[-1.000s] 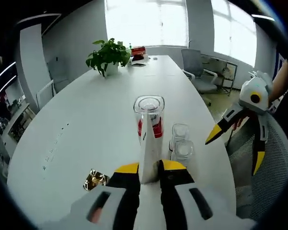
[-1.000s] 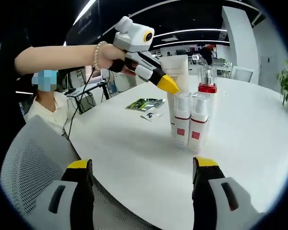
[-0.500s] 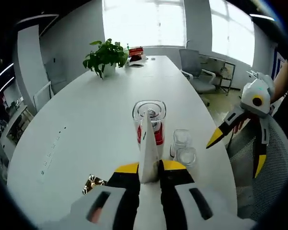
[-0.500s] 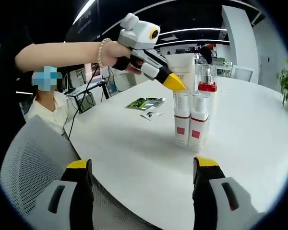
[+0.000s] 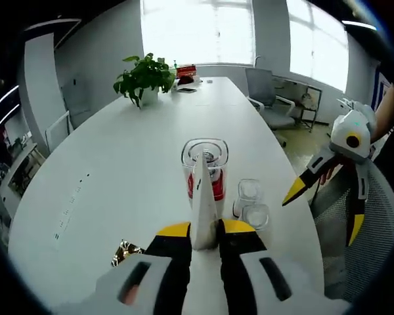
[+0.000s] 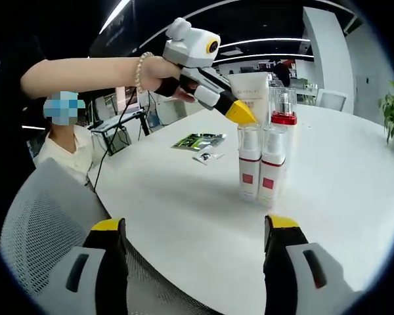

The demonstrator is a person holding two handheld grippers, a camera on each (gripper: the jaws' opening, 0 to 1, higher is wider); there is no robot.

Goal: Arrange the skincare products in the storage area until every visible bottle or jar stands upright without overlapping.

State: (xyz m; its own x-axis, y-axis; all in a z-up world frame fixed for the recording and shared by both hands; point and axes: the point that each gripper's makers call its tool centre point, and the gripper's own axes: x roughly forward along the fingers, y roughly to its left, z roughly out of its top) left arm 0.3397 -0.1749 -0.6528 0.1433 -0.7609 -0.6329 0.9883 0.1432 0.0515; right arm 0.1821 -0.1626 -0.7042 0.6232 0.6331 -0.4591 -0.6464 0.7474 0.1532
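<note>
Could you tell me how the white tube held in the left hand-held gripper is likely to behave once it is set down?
The white tube looks tall and narrow, so it may tip easily. The left hand-held gripper pinches its thin flat end, suggesting soft walls that could flex. Close neighbours could get knocked.

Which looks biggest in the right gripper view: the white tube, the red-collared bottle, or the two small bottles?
1. White tube, held by the left gripper.
2. The two small bottles, alike in size; nearer the camera.
3. Red-collared bottle, partly hidden behind them, so its rank is unsure.

Faint lettering on the white tube (image 6: 252, 90) is too blurred to read
</note>
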